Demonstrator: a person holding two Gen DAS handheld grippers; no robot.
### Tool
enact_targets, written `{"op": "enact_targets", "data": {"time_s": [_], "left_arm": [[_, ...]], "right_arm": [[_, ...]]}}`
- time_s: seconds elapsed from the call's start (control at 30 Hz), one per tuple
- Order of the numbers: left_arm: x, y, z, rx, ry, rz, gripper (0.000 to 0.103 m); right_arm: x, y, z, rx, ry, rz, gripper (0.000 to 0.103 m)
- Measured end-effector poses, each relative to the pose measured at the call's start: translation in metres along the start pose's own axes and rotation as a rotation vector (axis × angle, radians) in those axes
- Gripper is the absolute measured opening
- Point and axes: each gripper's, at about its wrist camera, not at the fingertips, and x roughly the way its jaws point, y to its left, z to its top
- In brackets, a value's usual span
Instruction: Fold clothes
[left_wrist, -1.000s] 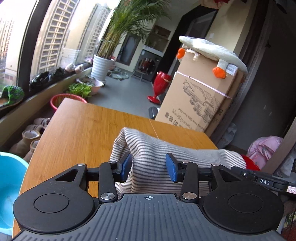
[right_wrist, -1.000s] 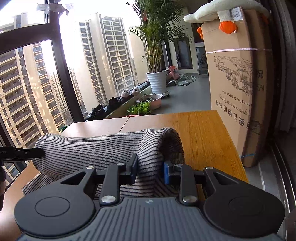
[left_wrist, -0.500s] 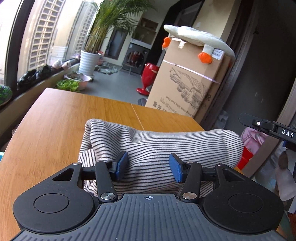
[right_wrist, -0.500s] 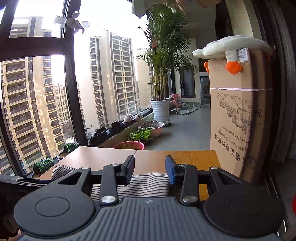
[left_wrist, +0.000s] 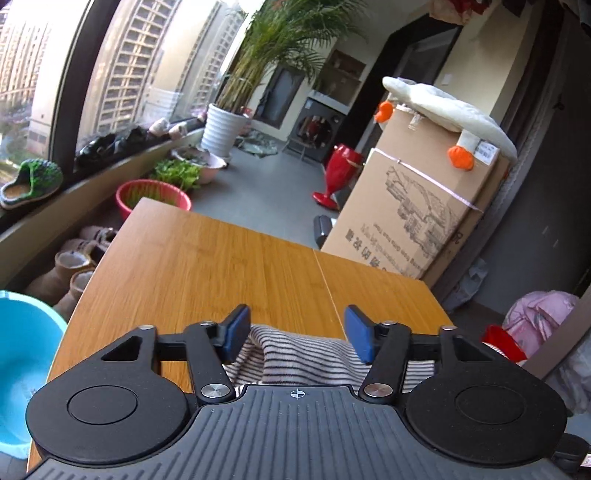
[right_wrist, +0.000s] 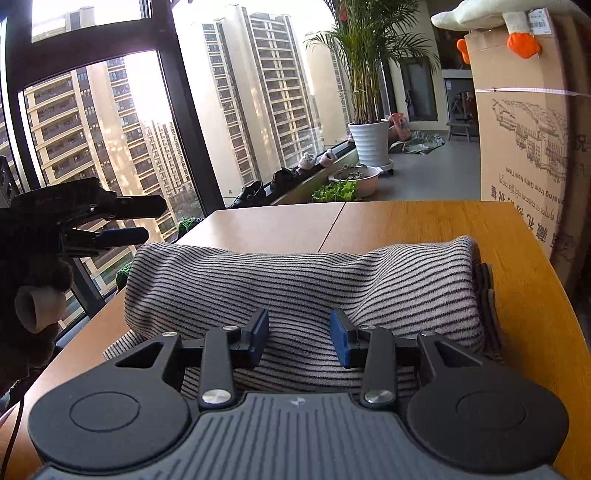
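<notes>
A grey-and-black striped garment (right_wrist: 295, 280) lies folded into a thick, puffy bundle across the wooden table (right_wrist: 424, 225). My right gripper (right_wrist: 299, 336) hovers open over its near edge, blue pads apart, pinching nothing. My left gripper (right_wrist: 147, 219) shows at the left of the right wrist view, held by a dark-gloved hand just above the bundle's left end. In the left wrist view, the left gripper (left_wrist: 297, 334) is open, and only a strip of the striped garment (left_wrist: 295, 360) shows below its fingers. Bare table (left_wrist: 240, 266) stretches ahead.
A tall cardboard box (left_wrist: 417, 218) with a plush duck (left_wrist: 443, 110) on top stands past the table's far right corner. A blue basin (left_wrist: 18, 350), a red basket (left_wrist: 151, 194) and pots sit on the floor to the left. A window sill (right_wrist: 295, 177) holds shoes.
The left gripper has drawn back and up, so the garment now fills far less of its view. The right gripper dipped from looking over the table to facing the bundle. Both stay open.
</notes>
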Motion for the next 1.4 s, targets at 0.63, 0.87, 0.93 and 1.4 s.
{"op": "enact_targets", "data": {"time_s": [0.63, 0.87, 0.93, 1.4], "left_arm": [[0.008, 0.008, -0.027, -0.13, 0.104, -0.111, 0.05], [0.008, -0.004, -0.033, -0.045, 0.061, -0.083, 0.029], [0.008, -0.007, -0.035, -0.02, 0.049, -0.075, 0.03], [-0.038, -0.054, -0.026, 0.115, -0.158, -0.056, 0.061]], "right_arm": [[0.017, -0.05, 0.033, 0.096, -0.013, -0.139, 0.023], [0.003, -0.04, 0.067, 0.051, -0.173, -0.105, 0.017], [-0.007, -0.052, 0.053, 0.079, -0.172, -0.113, 0.017], [0.021, -0.087, 0.015, 0.135, -0.105, -0.164, 0.028]]}}
